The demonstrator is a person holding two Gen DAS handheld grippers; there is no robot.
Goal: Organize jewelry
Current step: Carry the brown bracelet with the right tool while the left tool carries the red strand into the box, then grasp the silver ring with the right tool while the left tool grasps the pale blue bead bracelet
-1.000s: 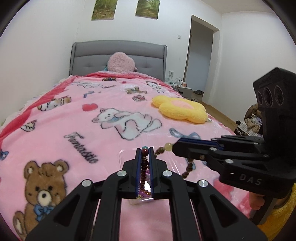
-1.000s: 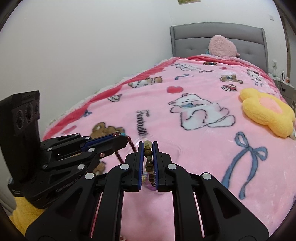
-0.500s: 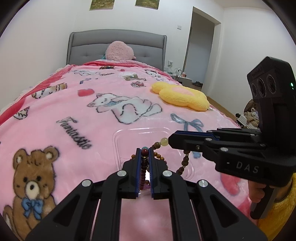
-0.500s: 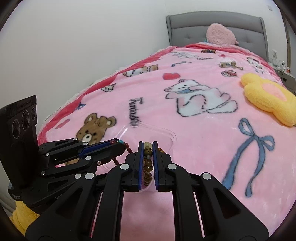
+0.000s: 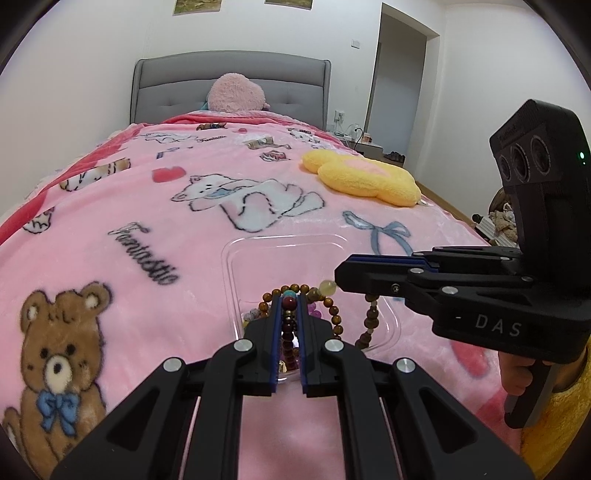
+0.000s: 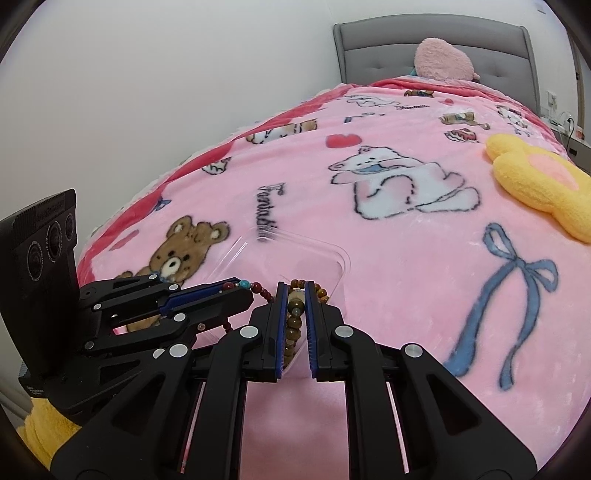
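Over the clear plastic tray [image 5: 236,258] on the pink bed, left tool [image 5: 289,306] clamps a dark-red bead bracelet [image 5: 289,325], right tool [image 6: 295,295] a brown bead bracelet [image 6: 294,325].

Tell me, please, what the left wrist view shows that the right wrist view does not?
Only the left wrist view shows the open doorway, two framed pictures on the wall, and loose coloured beads lying in the tray.

Only the right wrist view shows the left hand-held gripper from the side, clamping a dark red bead bracelet.

Both show the clear plastic tray on the pink cartoon-print blanket, the yellow flower-shaped cushion, the grey padded headboard, and the right hand-held gripper shut on a brown bead bracelet.
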